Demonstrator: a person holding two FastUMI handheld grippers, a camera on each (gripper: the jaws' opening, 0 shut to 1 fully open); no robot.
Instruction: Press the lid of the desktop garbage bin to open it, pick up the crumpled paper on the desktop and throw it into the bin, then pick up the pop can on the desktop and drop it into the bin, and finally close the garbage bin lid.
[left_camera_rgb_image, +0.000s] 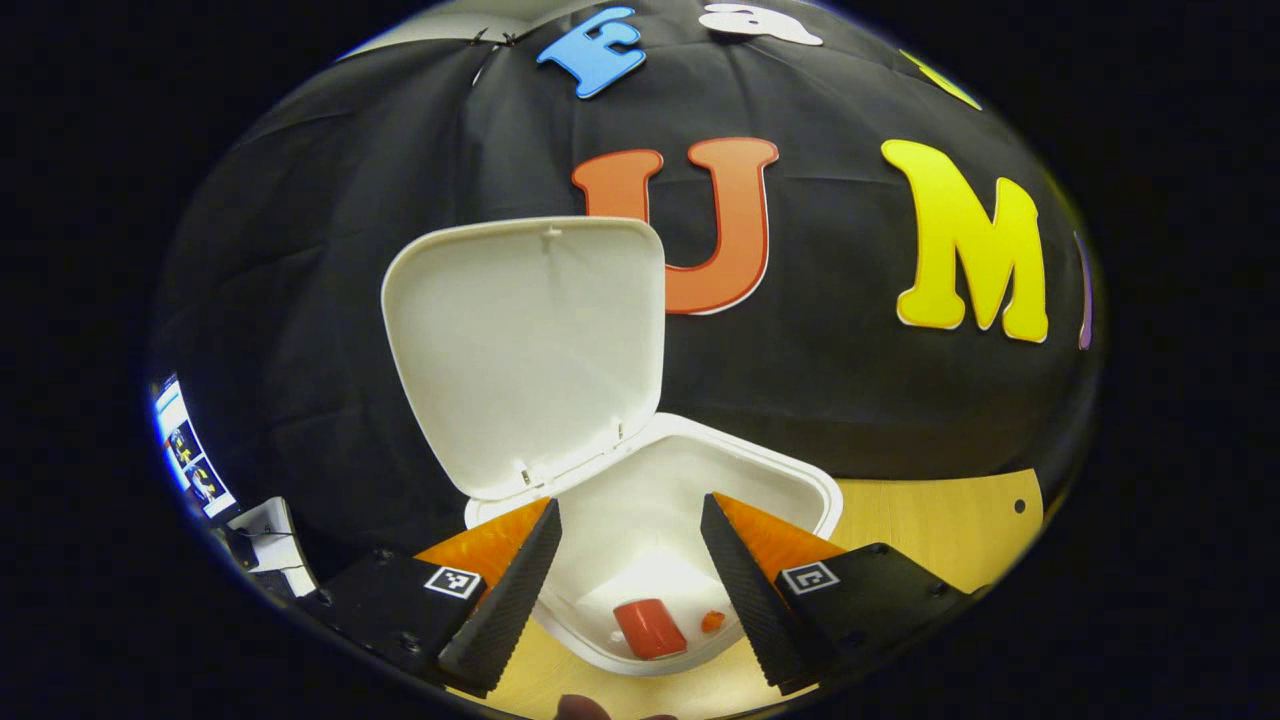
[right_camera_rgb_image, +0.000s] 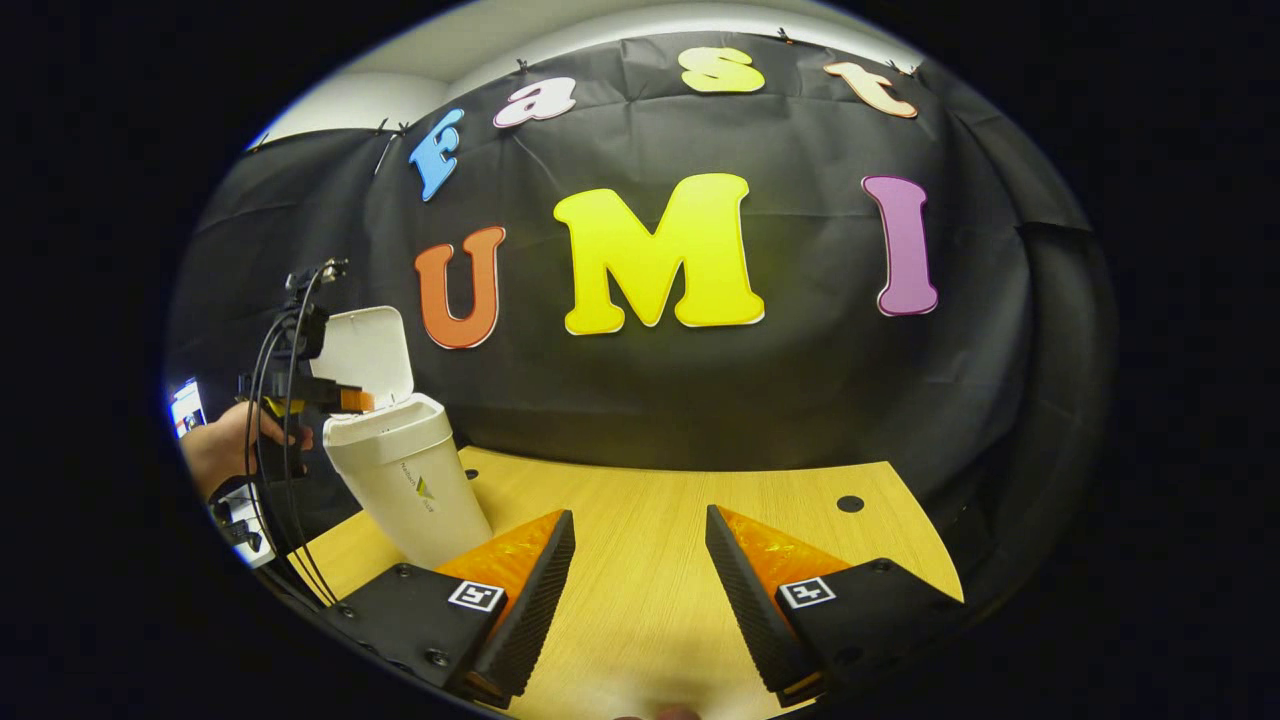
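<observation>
left gripper (left_camera_rgb_image: 630, 560) above open bin (left_camera_rgb_image: 800, 485) — jaws apart — can (left_camera_rgb_image: 650, 628) inside

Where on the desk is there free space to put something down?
Bare wood spreads right of the bin, from the right gripper to the desk's far edge by the cloth wall. Crowded: the left, where the left gripper hangs over the bin.
</observation>
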